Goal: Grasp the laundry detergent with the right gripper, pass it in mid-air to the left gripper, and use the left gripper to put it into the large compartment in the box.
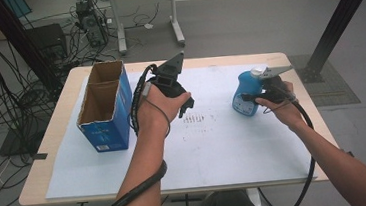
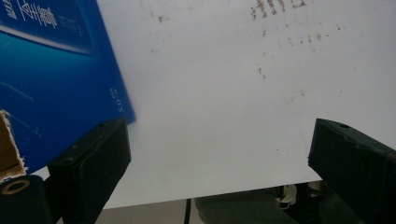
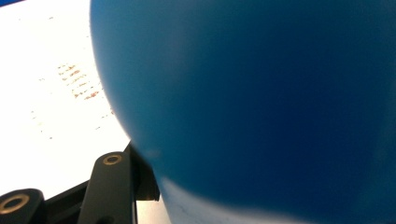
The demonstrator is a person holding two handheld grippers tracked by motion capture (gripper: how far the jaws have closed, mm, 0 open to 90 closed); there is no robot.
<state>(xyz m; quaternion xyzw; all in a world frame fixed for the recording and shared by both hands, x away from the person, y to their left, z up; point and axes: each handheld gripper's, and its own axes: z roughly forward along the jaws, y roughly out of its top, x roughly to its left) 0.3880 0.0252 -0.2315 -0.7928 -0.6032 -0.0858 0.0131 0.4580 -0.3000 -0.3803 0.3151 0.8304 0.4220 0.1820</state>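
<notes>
One blue bottle [image 1: 245,97] stands on the right of the desk [image 1: 225,149], gripped by the right tongs [image 1: 251,98], whose jaws close against its sides. The left tongs [image 1: 189,102] hover wide open and empty beside one open blue box [image 1: 106,107] on the left.

white sheet [image 1: 225,144] — covers most of the wooden table [image 1: 38,166], marked with a patch of brownish specks [image 1: 196,118] near its middle. blue carton [image 1: 105,107] — stands upright at the sheet's left side, top open, brown inside, split into two compartments. beyond the table: a white desk frame [image 1: 174,23] on the grey floor, tangled black cables [image 1: 10,103] at left, a dark mat [image 1: 327,83] at right.
</notes>
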